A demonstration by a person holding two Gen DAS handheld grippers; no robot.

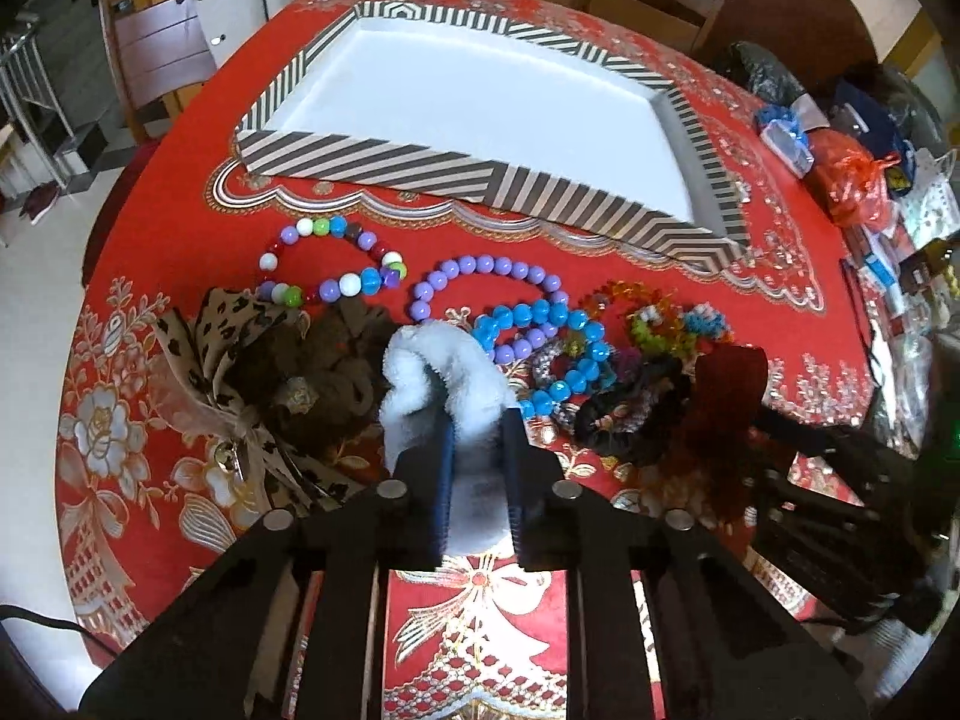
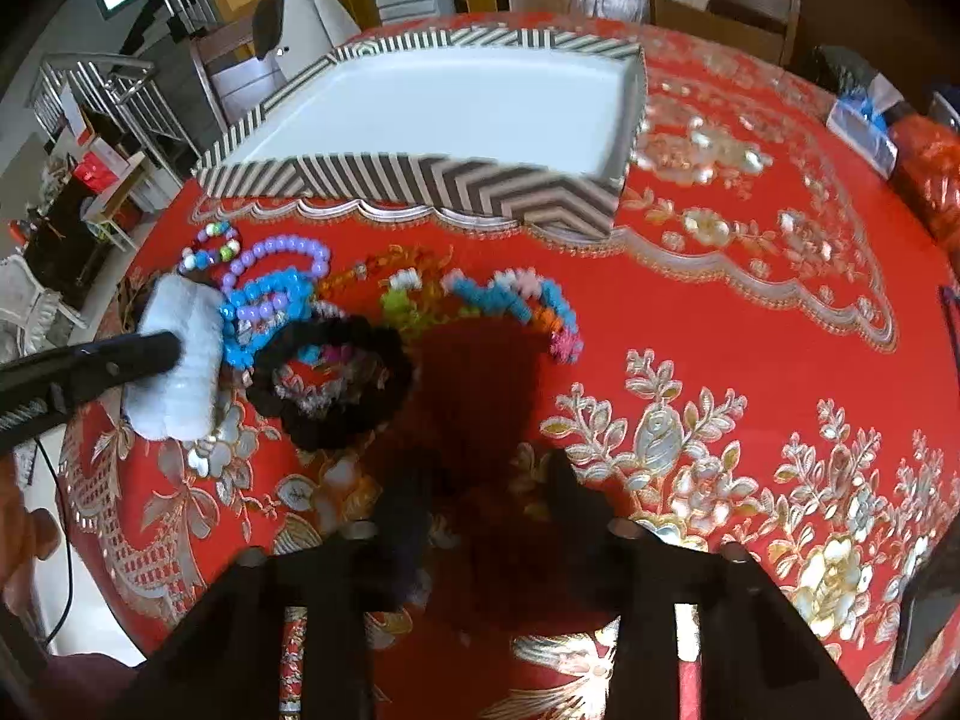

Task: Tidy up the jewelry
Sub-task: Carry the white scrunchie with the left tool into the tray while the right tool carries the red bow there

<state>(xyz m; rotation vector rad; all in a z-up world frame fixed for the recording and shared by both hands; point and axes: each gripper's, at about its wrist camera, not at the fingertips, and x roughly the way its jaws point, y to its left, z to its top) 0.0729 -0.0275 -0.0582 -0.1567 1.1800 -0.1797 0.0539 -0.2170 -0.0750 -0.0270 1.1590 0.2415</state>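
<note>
My left gripper (image 1: 480,420) is shut on a white fluffy scrunchie (image 1: 420,360), which bulges out ahead of the fingers; the right wrist view shows it (image 2: 180,360) at the left with a black finger on it. My right gripper (image 2: 489,480) is shut on a dark red fuzzy scrunchie (image 2: 480,396), seen from the left wrist as well (image 1: 729,384). Between the two lie a multicoloured bead bracelet (image 1: 336,264), a purple one (image 1: 480,270), a blue one (image 1: 540,330), and a black scrunchie (image 2: 336,384). Beyond them stands a striped box (image 1: 420,162) with a bare white inside.
A leopard-print bow (image 1: 222,324) and a brown scrunchie (image 1: 336,360) lie left of the white one. Bright spiky bracelets (image 2: 516,300) sit ahead of the right gripper. Bags and small packets (image 1: 852,180) crowd the table's right edge. Wooden chairs (image 2: 720,0) stand behind the red patterned tablecloth (image 2: 750,300).
</note>
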